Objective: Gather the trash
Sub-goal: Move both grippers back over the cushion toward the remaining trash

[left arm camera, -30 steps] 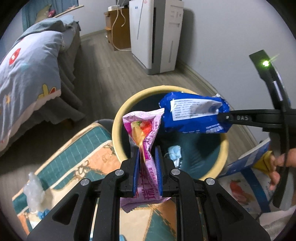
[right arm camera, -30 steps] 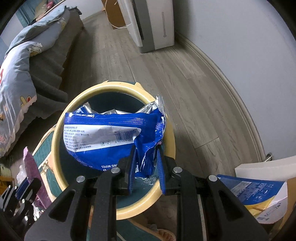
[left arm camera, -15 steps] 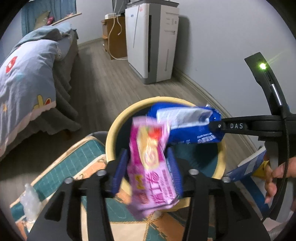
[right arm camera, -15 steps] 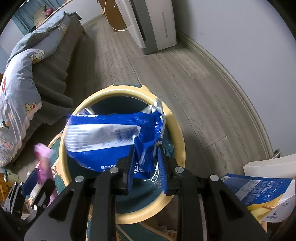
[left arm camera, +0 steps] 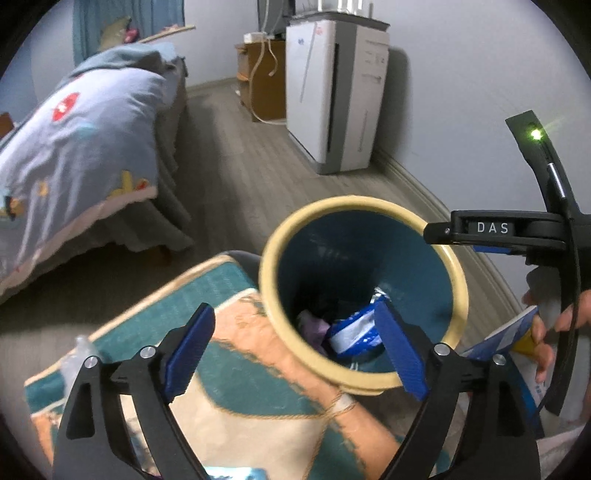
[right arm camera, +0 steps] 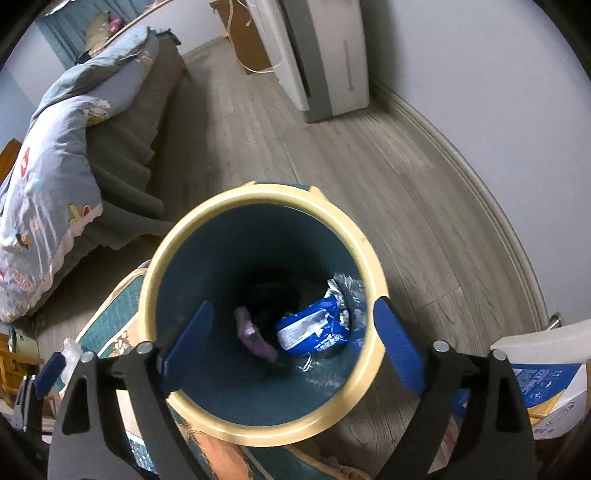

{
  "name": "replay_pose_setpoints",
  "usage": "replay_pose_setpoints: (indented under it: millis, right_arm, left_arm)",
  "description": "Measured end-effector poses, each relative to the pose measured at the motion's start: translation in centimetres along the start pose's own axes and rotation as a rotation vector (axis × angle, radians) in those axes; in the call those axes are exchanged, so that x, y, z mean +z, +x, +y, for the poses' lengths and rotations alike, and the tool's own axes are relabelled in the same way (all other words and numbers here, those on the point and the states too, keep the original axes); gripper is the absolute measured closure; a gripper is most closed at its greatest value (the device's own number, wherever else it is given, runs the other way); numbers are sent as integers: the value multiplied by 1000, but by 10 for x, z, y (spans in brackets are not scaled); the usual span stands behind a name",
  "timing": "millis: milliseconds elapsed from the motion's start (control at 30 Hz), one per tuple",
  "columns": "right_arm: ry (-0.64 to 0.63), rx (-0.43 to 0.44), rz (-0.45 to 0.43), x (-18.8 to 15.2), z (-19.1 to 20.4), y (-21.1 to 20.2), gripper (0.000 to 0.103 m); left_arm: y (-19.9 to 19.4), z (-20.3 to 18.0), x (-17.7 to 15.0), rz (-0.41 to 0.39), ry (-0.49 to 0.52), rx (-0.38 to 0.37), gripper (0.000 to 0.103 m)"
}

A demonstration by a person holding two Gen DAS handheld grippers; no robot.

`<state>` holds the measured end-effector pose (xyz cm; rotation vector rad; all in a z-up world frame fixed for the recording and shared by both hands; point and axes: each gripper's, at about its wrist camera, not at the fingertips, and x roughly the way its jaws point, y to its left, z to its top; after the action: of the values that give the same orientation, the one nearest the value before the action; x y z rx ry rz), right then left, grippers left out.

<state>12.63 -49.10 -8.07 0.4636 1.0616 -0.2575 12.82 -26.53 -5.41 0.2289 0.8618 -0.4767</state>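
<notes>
Standing on grey plank floor (right arm camera: 388, 177) beside a patterned rug (left arm camera: 229, 373), the bin (right arm camera: 177, 402) held both wrappers (right arm camera: 314, 330); left gripper (left arm camera: 295, 350) and right gripper (right arm camera: 291, 343) gaped empty near the bed (left arm camera: 74, 147).

The place was a bedroom in a home: a bed (left arm camera: 70, 147) covered by a blue quilt (right arm camera: 48, 155) printed with cartoon figures stood on grey wood-plank flooring (right arm camera: 332, 155), with a teal curtain (left arm camera: 125, 26) behind it. Against the pale wall stood a tall white air purifier (left arm camera: 332, 96) and a small wooden cabinet (left arm camera: 264, 81) with white cables hanging over it. Nearer the cameras lay a patterned teal-and-peach rug (left arm camera: 236, 376), and beside it a round wastebasket (right arm camera: 170, 258) with a cream rim and dark teal inside held crumpled snack wrappers (right arm camera: 314, 328).
</notes>
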Motion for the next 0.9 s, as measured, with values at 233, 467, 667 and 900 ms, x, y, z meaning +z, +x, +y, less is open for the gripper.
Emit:
replay_pose_setpoints:
  millis: [233,467,667,900]
  right_arm:
    - [-98,42,-63,-7,36,-23,9]
    - [-171,64,-103,-17,66,-51,6]
    - [-210,72,-147,-28,84,-71,6]
    - [-262,115,-138,-50,116,-83,6]
  left_arm:
    - [-47,25,-13,-50,-14,81,11]
    - [-91,51,-30,-77,-60,128,10]
    - [-123,75,-50,-95,-90,168,10]
    - [-140,103,-81,-74,-154,217,9]
